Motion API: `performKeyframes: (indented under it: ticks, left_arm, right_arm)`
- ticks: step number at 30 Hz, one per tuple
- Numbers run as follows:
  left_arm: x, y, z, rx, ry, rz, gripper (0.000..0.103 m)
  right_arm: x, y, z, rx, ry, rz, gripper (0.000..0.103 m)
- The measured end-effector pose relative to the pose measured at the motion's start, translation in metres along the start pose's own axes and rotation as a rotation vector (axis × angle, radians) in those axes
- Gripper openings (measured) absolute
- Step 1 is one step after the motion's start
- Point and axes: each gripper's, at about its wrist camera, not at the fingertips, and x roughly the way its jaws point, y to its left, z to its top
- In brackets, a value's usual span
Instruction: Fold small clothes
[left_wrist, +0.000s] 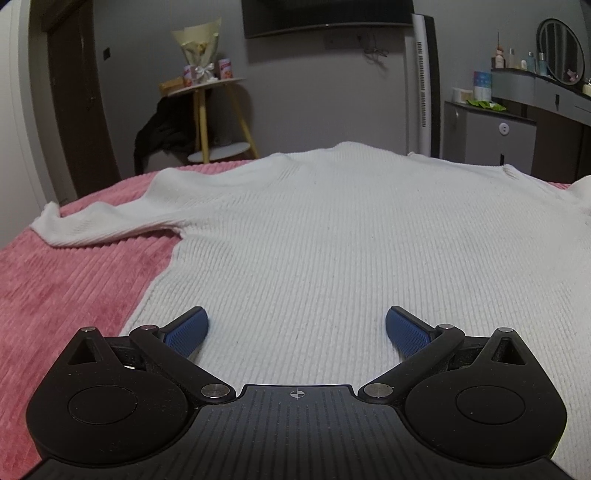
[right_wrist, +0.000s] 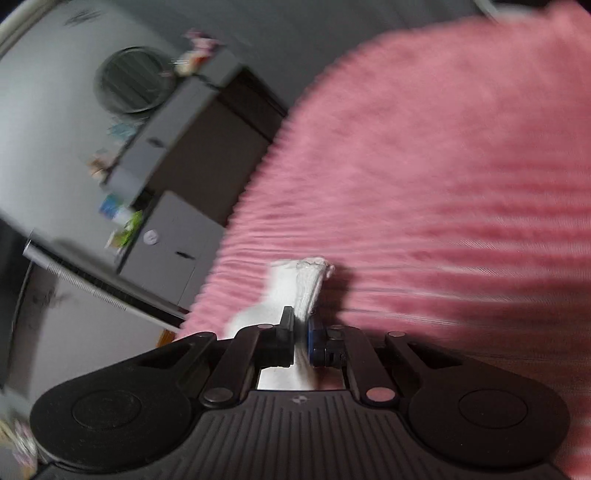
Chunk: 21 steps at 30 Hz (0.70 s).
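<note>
A white ribbed sweater lies flat on a pink ribbed bedspread, its left sleeve stretched out to the left. My left gripper is open, low over the sweater's near hem, blue pads spread wide. In the blurred right wrist view, my right gripper is shut on a white sleeve cuff, held above the pink bedspread.
Beyond the bed stand a small round side table with a bouquet, a white tower fan, and a grey dresser with a round mirror. The dresser also shows in the right wrist view.
</note>
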Motion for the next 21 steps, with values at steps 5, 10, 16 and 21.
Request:
performKeyframes:
  ticks: [5,10,16,21]
  left_arm:
    - [0.000,-0.002,-0.003,0.011,-0.016,0.010,0.103]
    - [0.000,0.003,0.002,-0.006,0.002,-0.013,0.103]
    - [-0.001,0.011,0.010,0.003,0.032,-0.058,0.103]
    - [-0.001,0.018,0.030,-0.034,0.043,-0.187,0.103]
  right_arm:
    - [-0.049,0.081,-0.030,-0.309,-0.039,0.143,0.006]
    - [-0.096,0.173,-0.107,-0.549,0.053,0.411,0.006]
    - [-0.123,0.224,-0.219,-0.685,0.275,0.555,0.048]
    - [-0.139,0.169,-0.228,-0.533,0.239,0.409,0.053]
